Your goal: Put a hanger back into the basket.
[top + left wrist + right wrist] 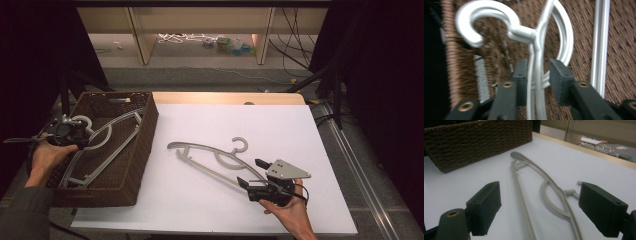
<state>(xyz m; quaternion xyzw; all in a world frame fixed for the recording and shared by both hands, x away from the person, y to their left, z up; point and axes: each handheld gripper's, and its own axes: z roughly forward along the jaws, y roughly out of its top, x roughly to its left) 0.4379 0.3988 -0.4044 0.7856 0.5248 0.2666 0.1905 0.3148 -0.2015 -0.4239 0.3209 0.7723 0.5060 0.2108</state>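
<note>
cables on floor (295,45), shelf legs (142,45)

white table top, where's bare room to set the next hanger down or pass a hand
The white table top is bare along its far edge and right side, beyond the grey plastic hanger lying mid-table, and in the near-left strip between that hanger and the brown wicker basket. It is crowded near the right tongs and inside the basket, where a second grey hanger lies.
</note>
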